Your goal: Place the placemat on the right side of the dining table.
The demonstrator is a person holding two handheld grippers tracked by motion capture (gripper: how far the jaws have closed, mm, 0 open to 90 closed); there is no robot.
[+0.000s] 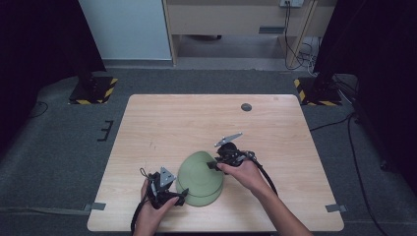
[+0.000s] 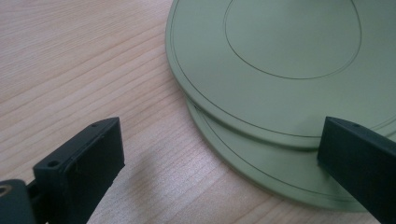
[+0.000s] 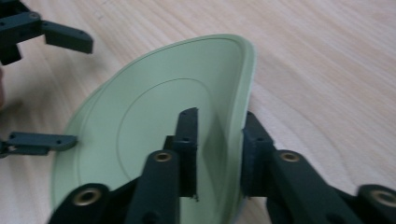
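Two pale green plates lie stacked and offset near the table's front edge, the upper plate (image 1: 198, 167) (image 2: 280, 56) (image 3: 154, 130) over the lower plate (image 1: 204, 196) (image 2: 261, 168). My right gripper (image 1: 216, 164) (image 3: 219, 116) straddles the upper plate's right rim, one jaw inside the plate and one against the rim's outer side. A strip of plate still shows between the inner jaw and the rim. My left gripper (image 1: 182, 195) (image 2: 222, 126) stands open at the plates' left front, one jaw over bare wood and the other over the lower plate's rim, touching neither plate.
The plates rest on a light wooden table (image 1: 162, 128) with a dark round grommet (image 1: 246, 107) at the back. Grey carpet surrounds it, with two black stand bases with striped tape (image 1: 93, 88) (image 1: 317, 91) behind. Tape tabs mark the front corners.
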